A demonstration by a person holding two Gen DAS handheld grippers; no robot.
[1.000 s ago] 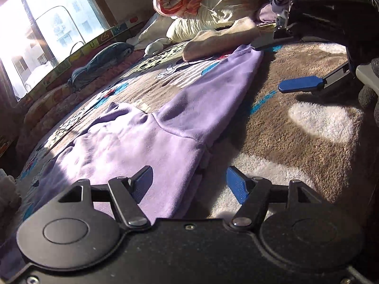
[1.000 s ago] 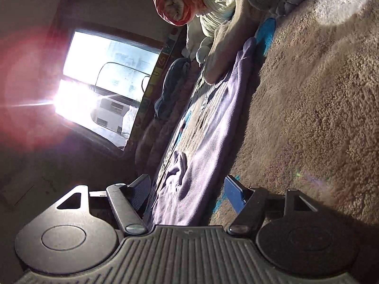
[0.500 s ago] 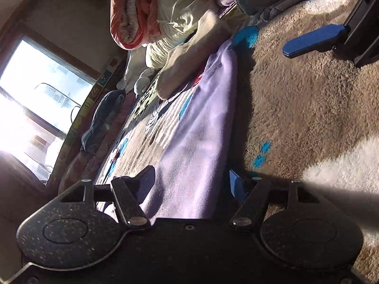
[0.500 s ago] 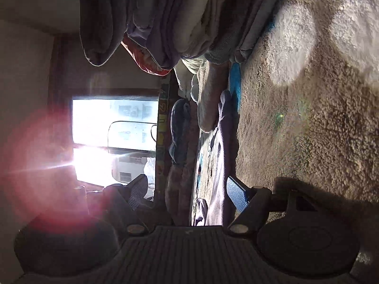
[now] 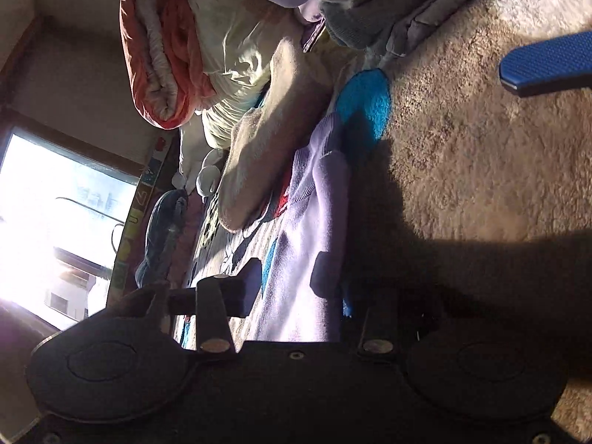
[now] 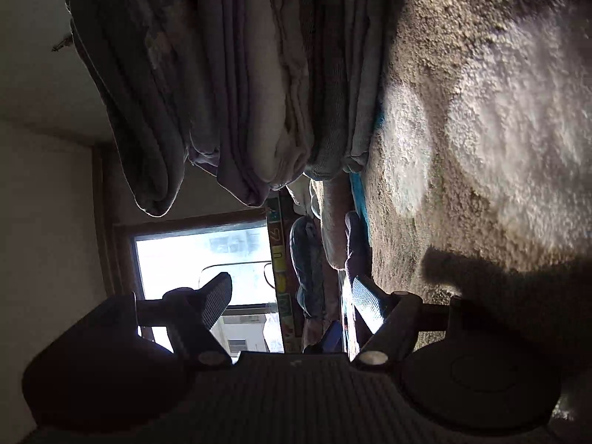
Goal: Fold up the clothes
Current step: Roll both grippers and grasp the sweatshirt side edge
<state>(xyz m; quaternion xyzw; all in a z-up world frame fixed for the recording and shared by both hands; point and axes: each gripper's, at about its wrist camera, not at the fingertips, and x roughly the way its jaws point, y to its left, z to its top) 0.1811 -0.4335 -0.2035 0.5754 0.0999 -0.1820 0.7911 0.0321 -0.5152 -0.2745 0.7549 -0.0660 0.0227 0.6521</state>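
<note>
1. The left gripper (image 5: 285, 277) lies rolled on its side, low over the blanket (image 5: 462, 155). Its jaws stand apart with the lilac garment (image 5: 307, 251) between them; whether either pad touches the cloth cannot be told.
2. The garment runs as a long strip away from the left gripper toward a blue patch (image 5: 366, 100) on the blanket, its ribbed cuff at the far end.
3. Just left of the garment lies a cream towel (image 5: 266, 148); beyond it are a pale pillow (image 5: 229, 37) and an orange quilt (image 5: 159, 55).
4. A blue pad (image 5: 547, 63) of the right gripper shows at the upper right of the left view, above the blanket.
5. The right gripper (image 6: 292, 303) is also rolled sideways, jaws apart and holding nothing.
6. In the right view a stack of folded clothes (image 6: 240, 74) rests on the blanket, far from the gripper; the garment (image 6: 357, 244) shows only as a dark sliver beyond its right finger.
7. A bright window (image 6: 207, 259) fills the far left.
</note>
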